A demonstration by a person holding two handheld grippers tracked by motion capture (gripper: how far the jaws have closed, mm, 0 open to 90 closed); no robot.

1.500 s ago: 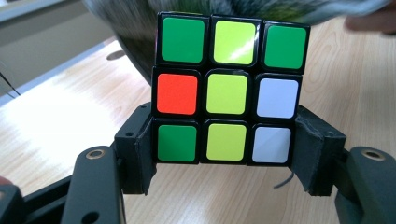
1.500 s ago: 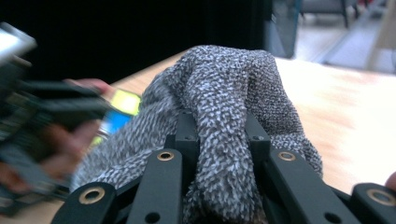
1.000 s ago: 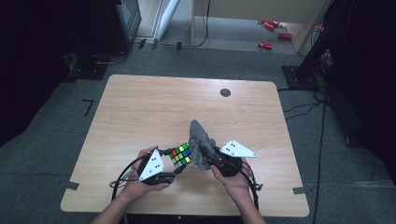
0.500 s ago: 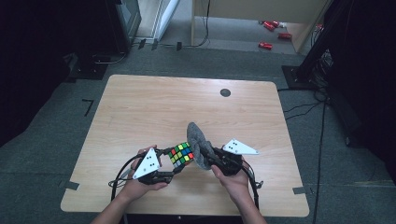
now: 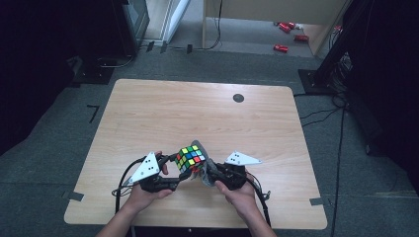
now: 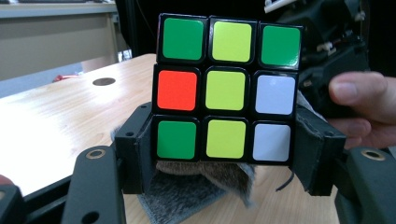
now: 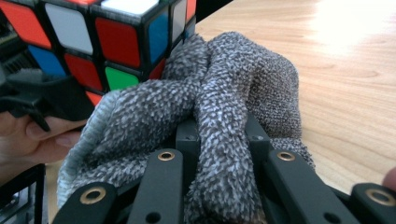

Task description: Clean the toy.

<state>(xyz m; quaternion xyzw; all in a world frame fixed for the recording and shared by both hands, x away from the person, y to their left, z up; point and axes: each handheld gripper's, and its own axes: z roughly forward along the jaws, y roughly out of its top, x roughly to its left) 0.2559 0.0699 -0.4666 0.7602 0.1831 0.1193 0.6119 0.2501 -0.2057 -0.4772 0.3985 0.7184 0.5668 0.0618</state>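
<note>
High cam overhead; both gripper cams close-up, sharing cube (image 6: 226, 88).

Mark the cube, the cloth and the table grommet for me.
cube (image 6: 225, 90), left gripper view, centre yellow sticker
grey cloth (image 7: 224, 93), right gripper view, bunched fold
table grommet (image 5: 238, 98), high view, its dark middle

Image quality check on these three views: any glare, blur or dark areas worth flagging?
High view: table evenly lit, surrounding floor falls to near black, slightly soft overall. Left gripper view: Rubik's cube sharp, with soft sheen on its green stickers; background desk blurred. Right gripper view: grey cloth in crisp focus, tabletop washed out by glare at upper right, cube corner cropped.
</note>
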